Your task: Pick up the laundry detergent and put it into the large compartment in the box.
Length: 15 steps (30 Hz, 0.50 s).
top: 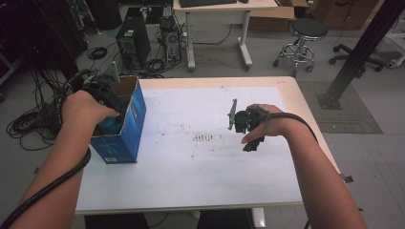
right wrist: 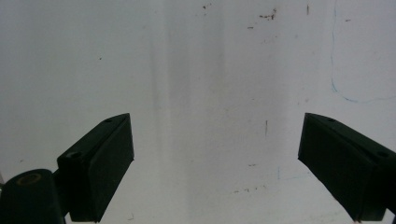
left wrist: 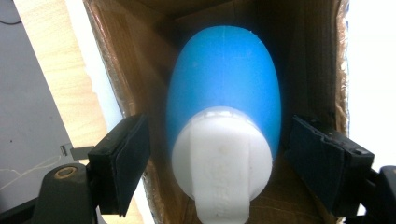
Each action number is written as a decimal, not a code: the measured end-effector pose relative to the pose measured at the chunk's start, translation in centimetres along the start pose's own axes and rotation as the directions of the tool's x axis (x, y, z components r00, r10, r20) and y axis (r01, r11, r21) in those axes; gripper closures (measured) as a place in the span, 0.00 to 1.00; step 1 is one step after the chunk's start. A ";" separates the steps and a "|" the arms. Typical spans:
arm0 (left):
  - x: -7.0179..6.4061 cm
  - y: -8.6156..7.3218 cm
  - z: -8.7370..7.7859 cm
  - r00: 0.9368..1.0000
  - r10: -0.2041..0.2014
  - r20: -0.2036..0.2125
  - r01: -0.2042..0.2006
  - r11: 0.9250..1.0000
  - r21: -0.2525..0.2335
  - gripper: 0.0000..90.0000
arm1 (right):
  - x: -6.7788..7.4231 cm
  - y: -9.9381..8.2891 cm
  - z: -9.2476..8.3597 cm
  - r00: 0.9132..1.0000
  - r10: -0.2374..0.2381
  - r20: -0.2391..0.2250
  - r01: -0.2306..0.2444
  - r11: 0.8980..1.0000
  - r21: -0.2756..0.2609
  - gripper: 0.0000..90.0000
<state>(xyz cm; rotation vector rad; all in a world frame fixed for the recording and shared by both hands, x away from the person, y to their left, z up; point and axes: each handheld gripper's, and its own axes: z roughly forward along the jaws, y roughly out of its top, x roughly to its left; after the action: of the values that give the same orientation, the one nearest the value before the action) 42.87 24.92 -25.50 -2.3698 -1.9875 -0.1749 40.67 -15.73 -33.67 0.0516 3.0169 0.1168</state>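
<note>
Bench (top: 200,191): white top, pale wood edge; a patch of brown specks near its centre.

Box (top: 131,129): blue carton, open-topped, upright at the bench's 9 o'clock edge, its outer wall close to the rim. Brown card inside.

Bottle (left wrist: 224,88): blue body, white cap (left wrist: 222,161), inside the box, cap toward the camera in the left gripper view. Narrow room between it and the card walls on both sides.

Left gripper (left wrist: 219,163): dipped into the box mouth; fingers (left wrist: 123,163) spread, one on each side of the cap, a gap on each side, not touching it.

Right gripper (right wrist: 215,163): held above open bench toward the 3 o'clock side, well apart from the box; fingers (right wrist: 100,163) spread wide with nothing between them. Bare white surface all round it.
</note>
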 end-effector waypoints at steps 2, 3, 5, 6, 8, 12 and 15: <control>0.0 0.0 0.0 1.000 0.003 -0.009 -0.003 1.000 0.007 0.22 | 0.0 0.0 0.0 1.000 0.001 0.000 -0.001 1.000 0.000 0.11; 0.0 0.0 0.0 1.000 0.007 -0.009 -0.007 1.000 0.007 0.21 | 0.0 0.0 0.0 1.000 0.001 0.000 -0.001 1.000 0.000 0.11; 0.0 -0.1 -0.2 0.999 0.023 -0.023 -0.023 1.000 0.003 0.21 | 0.0 -0.1 -0.1 1.000 0.005 0.000 -0.005 1.000 0.001 0.11; 0.0 -0.1 -0.2 0.999 0.026 -0.024 -0.026 1.000 -0.001 0.20 | 0.0 -0.1 -0.1 1.000 0.005 -0.001 -0.005 1.000 0.001 0.11; 0.0 -0.2 -0.4 0.998 0.046 -0.035 -0.046 0.999 -0.006 0.19 | 0.0 0.0 -0.1 1.000 0.005 -0.001 -0.005 1.000 0.002 0.11; -0.3 -0.2 -0.5 0.995 0.090 -0.052 -0.090 0.996 -0.002 0.16 | 0.0 0.0 -0.1 1.000 0.003 -0.001 -0.003 1.000 0.000 0.12; -0.5 -0.3 -0.7 0.992 0.115 -0.059 -0.116 0.993 -0.008 0.14 | 0.0 0.0 0.0 1.000 0.003 -0.001 -0.003 1.000 0.001 0.12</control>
<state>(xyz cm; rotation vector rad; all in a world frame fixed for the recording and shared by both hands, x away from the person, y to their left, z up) 42.48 24.39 -24.88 -2.4483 -1.8236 -0.2478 40.68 -15.74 -33.62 0.0557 3.0184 0.1155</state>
